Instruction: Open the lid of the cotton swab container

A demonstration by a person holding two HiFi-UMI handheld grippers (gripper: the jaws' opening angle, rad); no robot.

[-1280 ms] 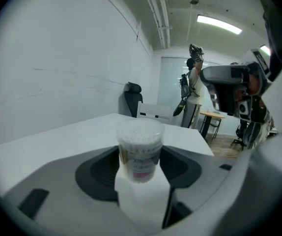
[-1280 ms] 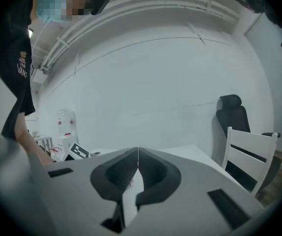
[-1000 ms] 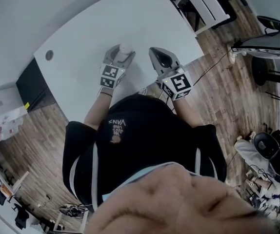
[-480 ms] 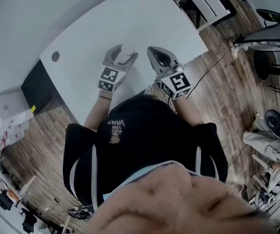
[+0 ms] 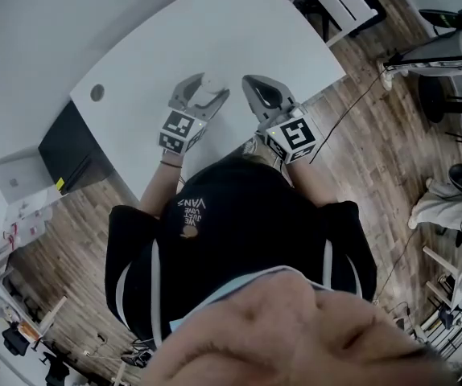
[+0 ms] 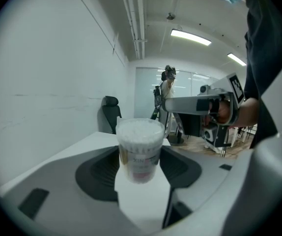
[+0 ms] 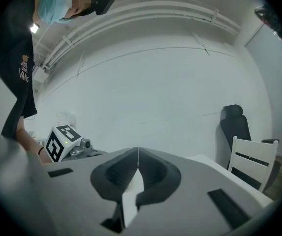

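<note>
Reaching out from your body, both your arms hold the grippers side by side over the near edge of the white table [image 5: 215, 30], pointing away from you. Your left gripper [image 5: 207, 88] has its jaws closed on the sides of the cotton swab container [image 6: 140, 146], which stands upright between the dark pads [image 6: 99, 168]. Its lid [image 6: 140, 128] is on top. Your right gripper [image 7: 137, 154] has its jaws pressed together with nothing in them. It sits level, near the container's right side, not touching it.
</note>
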